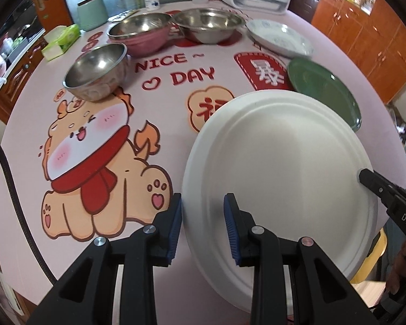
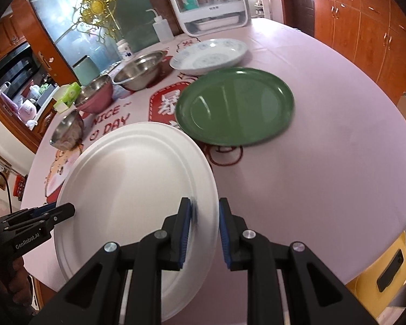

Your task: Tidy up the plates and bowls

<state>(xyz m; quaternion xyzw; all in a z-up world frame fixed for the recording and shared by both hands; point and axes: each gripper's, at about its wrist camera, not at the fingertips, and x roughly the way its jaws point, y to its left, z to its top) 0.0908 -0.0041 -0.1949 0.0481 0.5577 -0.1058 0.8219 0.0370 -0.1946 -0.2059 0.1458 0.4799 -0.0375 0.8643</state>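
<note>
Round table [image 1: 154, 146] under pink cartoon-print cloth, carrying all dishes. White plate [image 1: 281, 168] near front edge, tilted. Left claw [image 1: 203, 211] straddling its left rim, pads apart, not pressing. Right claw [image 2: 201, 216] straddling opposite rim, small gap at pads. Green plate [image 2: 235, 108] just behind white plate. Patterned plate [image 2: 211, 52] further back. Three steel bowls [image 1: 97, 73] along far left.
</note>
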